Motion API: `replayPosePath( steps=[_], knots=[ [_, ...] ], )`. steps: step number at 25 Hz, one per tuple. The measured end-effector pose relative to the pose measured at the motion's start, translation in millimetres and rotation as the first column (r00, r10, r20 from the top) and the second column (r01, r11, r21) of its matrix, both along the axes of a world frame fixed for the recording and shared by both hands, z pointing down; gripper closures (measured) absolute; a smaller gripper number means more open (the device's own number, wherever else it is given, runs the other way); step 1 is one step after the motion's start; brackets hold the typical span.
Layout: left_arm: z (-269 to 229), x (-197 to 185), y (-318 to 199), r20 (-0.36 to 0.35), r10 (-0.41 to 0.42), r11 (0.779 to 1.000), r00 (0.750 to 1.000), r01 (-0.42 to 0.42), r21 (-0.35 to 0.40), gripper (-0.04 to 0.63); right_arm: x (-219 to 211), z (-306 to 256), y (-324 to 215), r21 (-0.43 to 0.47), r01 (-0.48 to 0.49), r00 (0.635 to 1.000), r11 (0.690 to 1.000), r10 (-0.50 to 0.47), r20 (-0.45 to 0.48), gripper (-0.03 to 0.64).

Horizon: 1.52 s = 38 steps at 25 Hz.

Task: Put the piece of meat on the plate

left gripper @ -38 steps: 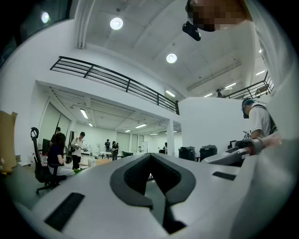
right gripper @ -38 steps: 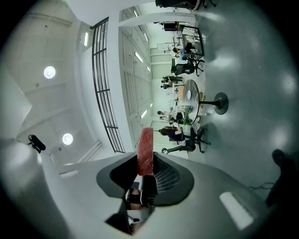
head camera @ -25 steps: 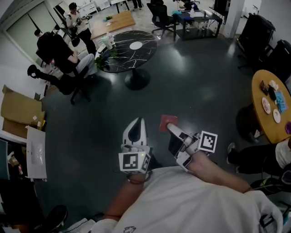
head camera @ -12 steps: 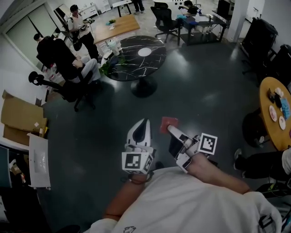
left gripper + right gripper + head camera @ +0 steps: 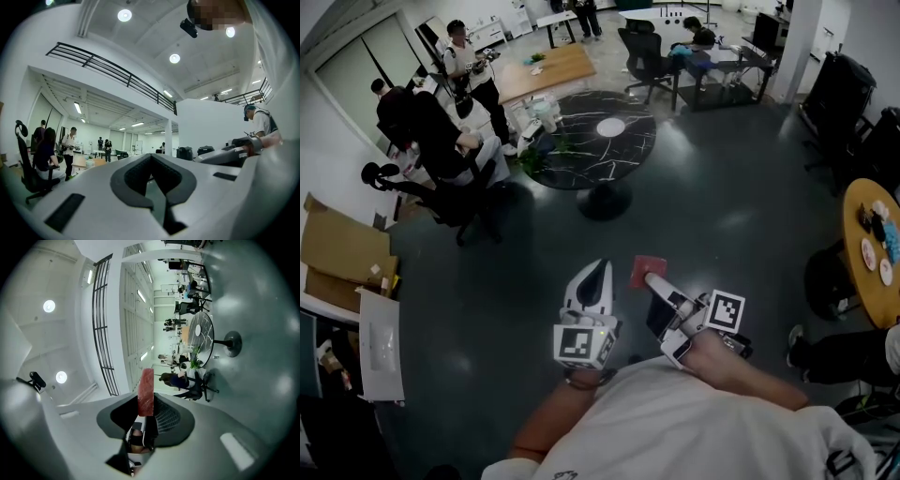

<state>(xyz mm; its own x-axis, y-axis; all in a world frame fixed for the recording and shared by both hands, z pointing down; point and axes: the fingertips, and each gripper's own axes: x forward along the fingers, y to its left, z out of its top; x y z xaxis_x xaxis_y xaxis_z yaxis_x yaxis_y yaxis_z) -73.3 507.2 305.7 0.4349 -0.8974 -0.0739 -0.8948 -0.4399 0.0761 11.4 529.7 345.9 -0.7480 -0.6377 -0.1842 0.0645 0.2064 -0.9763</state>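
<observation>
dark, glossy flooring [image 5: 722,234] of a wide open office is spread beneath everything, and nothing but that floor is found under the fingers. a black marbled round table [image 5: 600,155] is seen well ahead of the fingertips, with a white disc at its middle that cannot be told for certain to be a plate. a round wooden table [image 5: 855,211] is seen far off to the right of the right gripper's fingers, with small pale plates [image 5: 869,253] set on it. which plate is meant cannot be told.

the left gripper [image 5: 598,274] is held just beside the right one, its fingers drawn together on nothing. the right gripper [image 5: 653,279] is clamped on the piece of meat [image 5: 647,268], a thin red slab gripped by its near end only, so that most of it stands out past the fingertips.

the hold is judged to be the weak point. with so little of the slab between the pads, a jolt or a quick swing could let it pivot or slide out, and it would be lost to the floor, since every plate is well apart from the fingers. the slab could also be knocked by the neighbouring left fingers. at the plate, a release made too high or off-centre could leave the meat draped over the rim.
</observation>
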Motion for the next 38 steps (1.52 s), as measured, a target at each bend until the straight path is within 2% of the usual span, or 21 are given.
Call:
replayPosePath(
  steps=[10,21,28,38],
  knots=[
    [8.6,5.5,-87.3,-0.004,-0.032,0.999,0.999,0.032,-0.021,0.591,8.9,9.3,-93.9,-0.005,0.020,1.000,1.000,-0.020,-0.014,0.529],
    [9.2,52.3,-229.6,-0.002,-0.086,0.996,0.996,0.086,-0.021,0.591,52.5,3.2,-238.0,0.008,0.093,0.995,0.996,-0.093,-0.029,0.529],
    [16.8,76.1,-287.7,-0.027,-0.109,0.994,0.994,0.109,-0.031,0.591,76.3,9.7,-296.6,-0.006,0.125,0.992,0.992,-0.125,-0.035,0.529],
    [30.7,70.6,-378.6,-0.029,-0.097,0.994,0.995,0.095,-0.057,0.591,72.6,25.4,-378.3,-0.037,0.111,0.993,0.993,-0.112,-0.040,0.529]
  ],
)
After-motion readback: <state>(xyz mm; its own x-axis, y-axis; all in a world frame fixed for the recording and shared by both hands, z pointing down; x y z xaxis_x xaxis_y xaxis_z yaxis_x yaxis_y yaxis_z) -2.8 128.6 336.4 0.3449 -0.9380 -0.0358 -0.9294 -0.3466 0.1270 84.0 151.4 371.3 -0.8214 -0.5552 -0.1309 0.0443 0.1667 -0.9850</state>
